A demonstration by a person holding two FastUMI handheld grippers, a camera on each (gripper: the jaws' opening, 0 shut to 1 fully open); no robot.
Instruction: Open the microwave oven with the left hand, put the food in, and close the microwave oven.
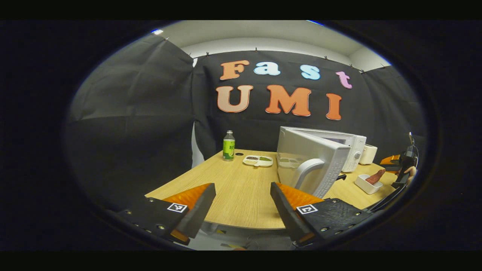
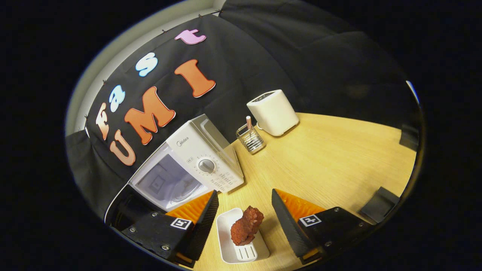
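Observation:
The white microwave (image 1: pixel 354 148) stands at the table's right, its door (image 1: pixel 312 162) swung wide toward me, handle (image 1: pixel 305 171) outward. My left gripper (image 1: pixel 243 184) is open and holds nothing, a little short of the door. The right gripper view shows the microwave (image 2: pixel 203 158) with its cavity (image 2: pixel 169 184) exposed. A red-brown piece of food (image 2: pixel 246 226) lies in a small white dish (image 2: pixel 241 252) in front of the oven. My right gripper (image 2: pixel 244 192) is open, its fingers standing on either side of the dish. The left gripper view shows that dish (image 1: pixel 367 185) with the right gripper (image 1: pixel 395 163) behind it.
A green bottle (image 1: pixel 228 145) and a white divided plate (image 1: pixel 258 160) sit at the far left of the wooden table (image 1: pixel 233 195). A white toaster (image 2: pixel 273 111) and a wire holder (image 2: pixel 250 139) stand right of the microwave. Black cloth walls surround the table.

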